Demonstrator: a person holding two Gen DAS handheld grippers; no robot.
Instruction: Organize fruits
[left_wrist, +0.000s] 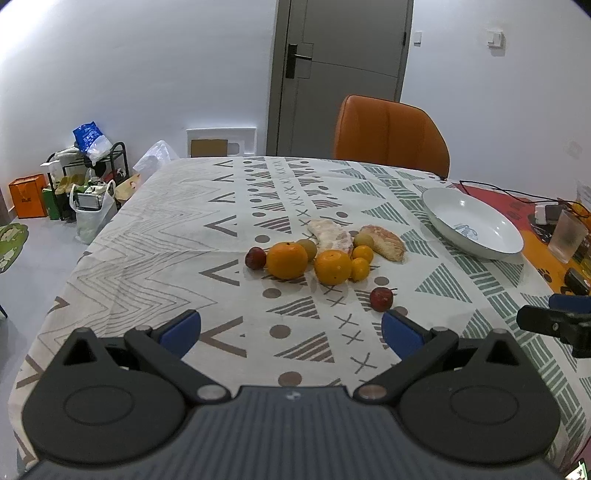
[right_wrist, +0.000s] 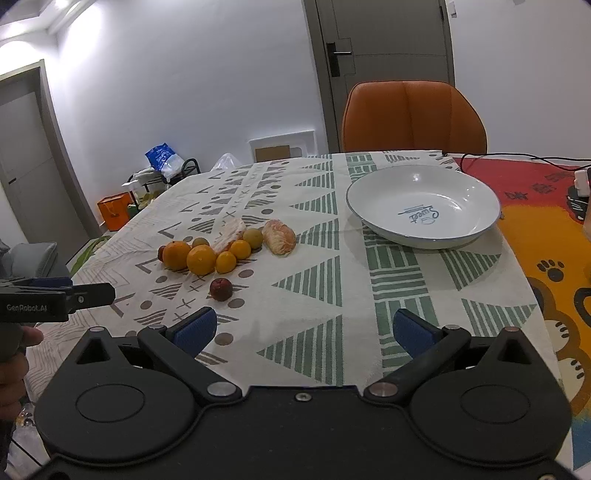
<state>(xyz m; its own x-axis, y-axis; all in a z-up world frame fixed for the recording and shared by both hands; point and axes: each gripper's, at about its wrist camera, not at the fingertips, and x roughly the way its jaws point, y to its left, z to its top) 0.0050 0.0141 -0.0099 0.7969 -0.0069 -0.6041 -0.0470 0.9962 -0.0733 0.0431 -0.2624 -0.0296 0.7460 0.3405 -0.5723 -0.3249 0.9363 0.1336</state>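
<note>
Fingers (left_wrist: 184, 326) of the left gripper (left_wrist: 291, 328) are spread wide and empty above the near edge of the surface (left_wrist: 155, 236); the fruits (left_wrist: 325, 254) cluster mid-surface. Right gripper (right_wrist: 303, 328) fingers (right_wrist: 195, 328) also gape empty; the white plate (right_wrist: 423, 205) sits toward the far right corner, apart from the fruits.

My left camera sits on my left tongs (left_wrist: 291, 328), low over the near edge of the table (left_wrist: 147, 229), looking across toward the door (left_wrist: 343, 74). My right camera rides on my right tongs (right_wrist: 301, 330), a bit more to the right and closer to the bowl (right_wrist: 423, 184). Both views share the fruit pile (left_wrist: 314, 254), the bowl, the orange chair (right_wrist: 413, 114) and the door.
</note>
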